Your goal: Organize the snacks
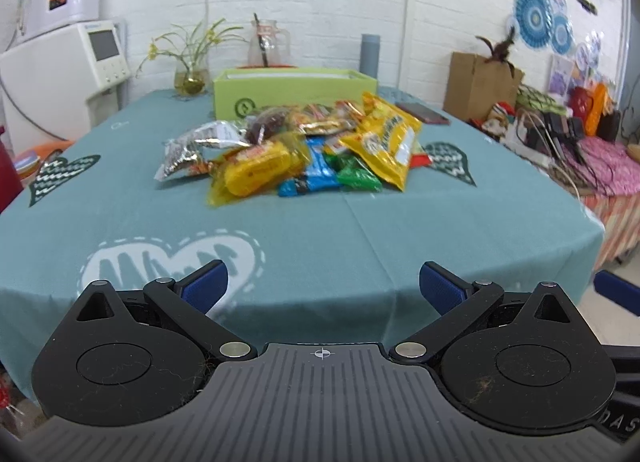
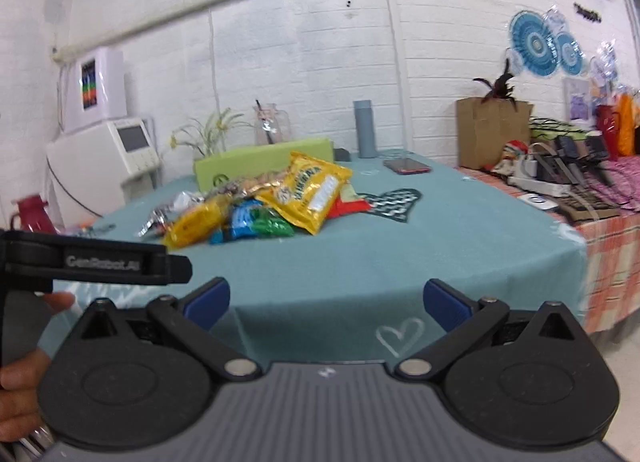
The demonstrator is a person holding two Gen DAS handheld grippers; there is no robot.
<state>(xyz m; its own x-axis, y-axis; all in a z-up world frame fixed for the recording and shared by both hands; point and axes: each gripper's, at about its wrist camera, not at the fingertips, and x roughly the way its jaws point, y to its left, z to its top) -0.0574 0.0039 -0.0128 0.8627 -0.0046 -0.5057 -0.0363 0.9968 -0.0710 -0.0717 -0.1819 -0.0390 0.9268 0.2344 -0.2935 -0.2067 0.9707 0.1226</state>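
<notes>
Tablecloth [image 1: 320,222], snack pile [image 1: 296,146], green box [image 1: 292,92]

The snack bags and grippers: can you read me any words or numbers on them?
"GenRobot.AI", a bit blurred, on the black strap of the left gripper.
"DAS", cut off at the picture's edge, on the left gripper's body.
Big yellow bag: print too blurred to read.
Other snack packets and the green box: nothing readable.

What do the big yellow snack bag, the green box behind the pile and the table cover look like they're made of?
Big yellow snack bag: glossy plastic film, judging by its creases and bright glare. Green box: probably matte cardboard, with flat walls, crisp edges and a printed logo. Table cover: soft teal cloth, matte, with fold lines and draping over the edge.
</notes>
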